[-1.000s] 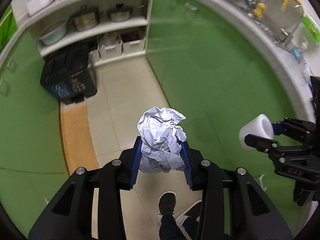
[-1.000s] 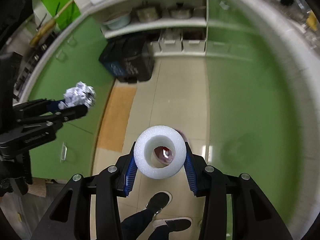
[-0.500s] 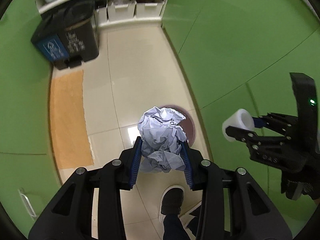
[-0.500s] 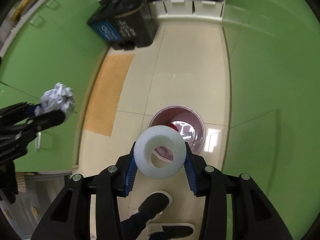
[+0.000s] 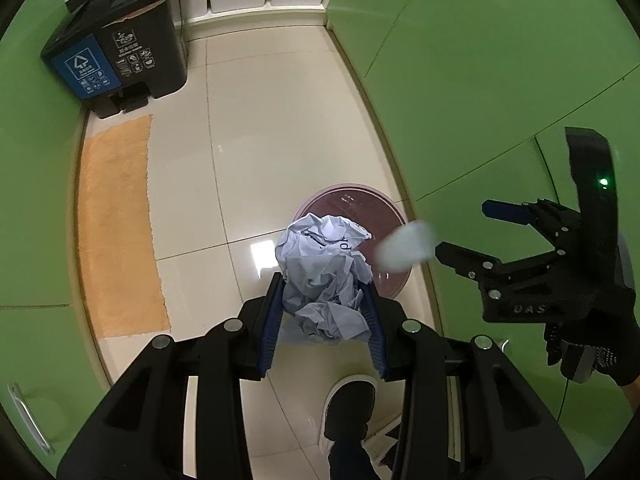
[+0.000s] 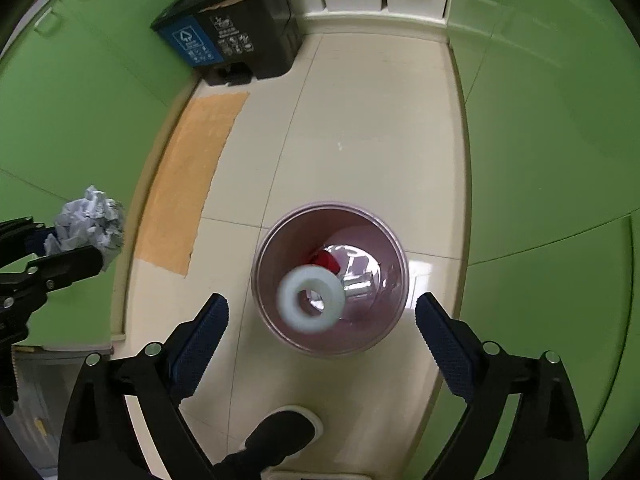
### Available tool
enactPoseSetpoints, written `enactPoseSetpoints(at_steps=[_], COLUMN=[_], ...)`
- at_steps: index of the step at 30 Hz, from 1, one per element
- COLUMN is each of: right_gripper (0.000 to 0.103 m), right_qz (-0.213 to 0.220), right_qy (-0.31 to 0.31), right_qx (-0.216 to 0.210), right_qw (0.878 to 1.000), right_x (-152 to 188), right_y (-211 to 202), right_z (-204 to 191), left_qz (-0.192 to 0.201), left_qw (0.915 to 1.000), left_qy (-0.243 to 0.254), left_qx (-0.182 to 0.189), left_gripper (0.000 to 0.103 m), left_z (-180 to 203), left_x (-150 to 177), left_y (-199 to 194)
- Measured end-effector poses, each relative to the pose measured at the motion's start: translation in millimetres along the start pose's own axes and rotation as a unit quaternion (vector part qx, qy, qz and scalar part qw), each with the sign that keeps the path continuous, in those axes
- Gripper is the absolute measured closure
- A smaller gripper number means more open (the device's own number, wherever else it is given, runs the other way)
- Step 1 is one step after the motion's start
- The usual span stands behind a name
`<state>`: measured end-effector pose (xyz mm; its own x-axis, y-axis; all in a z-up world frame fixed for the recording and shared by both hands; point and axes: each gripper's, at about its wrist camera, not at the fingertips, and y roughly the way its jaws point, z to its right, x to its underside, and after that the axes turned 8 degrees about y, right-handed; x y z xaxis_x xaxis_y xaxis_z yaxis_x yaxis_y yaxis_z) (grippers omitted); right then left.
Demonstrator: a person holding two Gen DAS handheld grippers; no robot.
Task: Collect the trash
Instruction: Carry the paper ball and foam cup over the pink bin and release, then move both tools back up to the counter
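Blurring smears the white foam ring in both views, so its edges are soft; in the right wrist view it hangs free, lower centre of the frame, over the mouth of the pink waste bin, its hole facing the camera and its flat face turned a little to the left. In the left wrist view the same ring shows only as a pale streak at right of centre, edge-on, its long side slanting up to the right.

The right gripper has just been opening its jaws; they stand wide, the ring loose beyond them and touching neither pad. The left gripper has its jaws narrowed on a crumpled paper ball, which bulges past the pads and hides most of the bin's near rim in that view.

Inside the bin something red and some clear, shiny pieces lie at the bottom, too reflective to name. A black shoe is cut off at the lower edge. The black sorting bin at upper left is clipped by the frame's dark border, its label print too small to read.
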<state>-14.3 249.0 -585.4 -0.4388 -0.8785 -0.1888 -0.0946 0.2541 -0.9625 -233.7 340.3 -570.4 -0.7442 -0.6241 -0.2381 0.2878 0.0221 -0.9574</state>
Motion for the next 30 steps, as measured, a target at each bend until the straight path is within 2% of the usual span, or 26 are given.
enactPoseSetpoints(at_steps=[5, 13, 19, 25, 27, 28, 29, 30], right_gripper=[0.008, 0.007, 0.007, 0.007, 0.007, 0.007, 0.007, 0.007], right_qz=[-0.003, 0.005, 0.015, 0.017, 0.016, 0.017, 0.019, 0.020], right_qy=[0.006, 0.038, 0.066, 0.090, 0.095, 0.099, 0.103, 0.106], right_qx=[0.014, 0.038, 0.031, 0.024, 0.024, 0.024, 0.024, 0.023], right_qw=[1.000, 0.999, 0.997, 0.996, 0.995, 0.995, 0.994, 0.994], right_x=[4, 28, 57, 76, 80, 82, 83, 85], right_y=[-8, -44, -74, -79, -80, -80, -81, -82], right_z=[12, 32, 37, 43, 47, 48, 51, 52], left_qz=[-0.004, -0.020, -0.036, -0.051, -0.055, -0.057, -0.057, -0.054], left_qw=[0.9999, 0.9992, 0.9977, 0.9962, 0.9959, 0.9957, 0.9956, 0.9958], left_qy=[0.011, 0.030, 0.052, 0.066, 0.068, 0.069, 0.070, 0.070], left_qx=[0.003, 0.016, 0.025, 0.024, 0.025, 0.023, 0.025, 0.023], left_gripper=[0.066, 0.065, 0.065, 0.063, 0.060, 0.049, 0.025, 0.013], left_z=[13, 39, 56, 65, 68, 68, 68, 68], left_x=[-10, -31, -45, -54, -57, -58, -59, -60], left_y=[8, 33, 59, 82, 88, 90, 92, 94])
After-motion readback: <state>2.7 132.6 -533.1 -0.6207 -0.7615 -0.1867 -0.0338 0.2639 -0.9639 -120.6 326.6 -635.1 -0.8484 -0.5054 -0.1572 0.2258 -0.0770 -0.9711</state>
